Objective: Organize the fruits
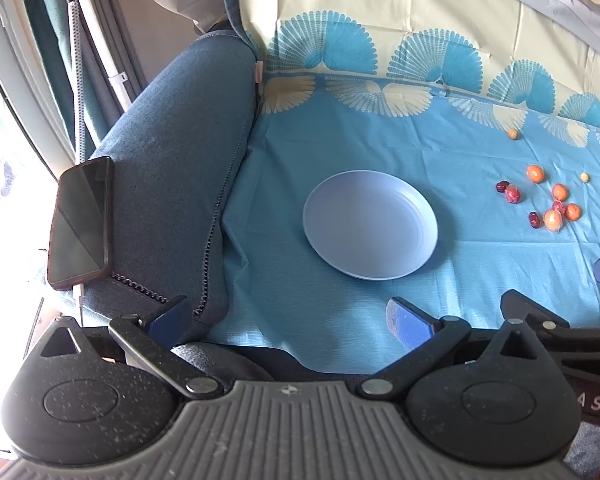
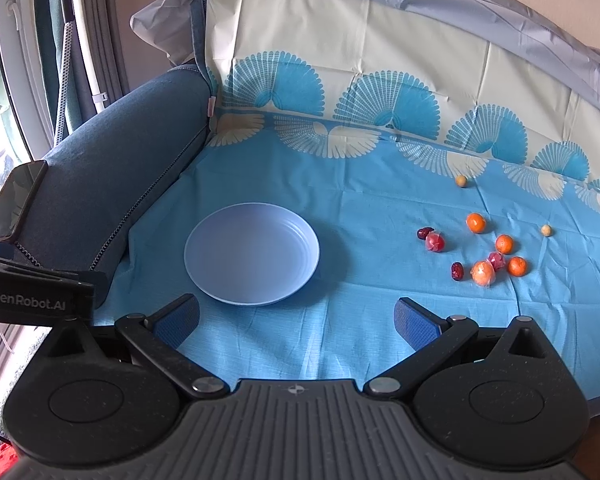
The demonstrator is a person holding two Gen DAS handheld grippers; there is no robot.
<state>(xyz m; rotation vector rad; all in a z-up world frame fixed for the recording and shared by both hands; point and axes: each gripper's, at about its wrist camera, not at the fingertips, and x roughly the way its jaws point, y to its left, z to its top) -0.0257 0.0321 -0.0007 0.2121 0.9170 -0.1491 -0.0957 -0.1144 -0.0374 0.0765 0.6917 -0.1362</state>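
An empty pale blue plate (image 1: 370, 225) (image 2: 252, 254) lies on the blue patterned cloth (image 2: 340, 200). To its right several small fruits are scattered: orange ones (image 2: 476, 222) (image 1: 535, 173), red wrapped ones (image 2: 435, 242) (image 1: 513, 195), dark red dates (image 2: 457, 271) (image 1: 533, 220) and pale round ones (image 2: 461, 181) (image 1: 512, 133). My left gripper (image 1: 290, 320) is open and empty, near the plate's front edge. My right gripper (image 2: 298, 320) is open and empty, in front of the plate, left of the fruits.
A blue sofa armrest (image 1: 180, 140) (image 2: 112, 152) rises at the left, with a black phone (image 1: 80, 220) (image 2: 16, 204) on it. The cloth runs up the sofa back (image 2: 380, 60). The left gripper's body (image 2: 32, 292) shows at the right wrist view's left edge.
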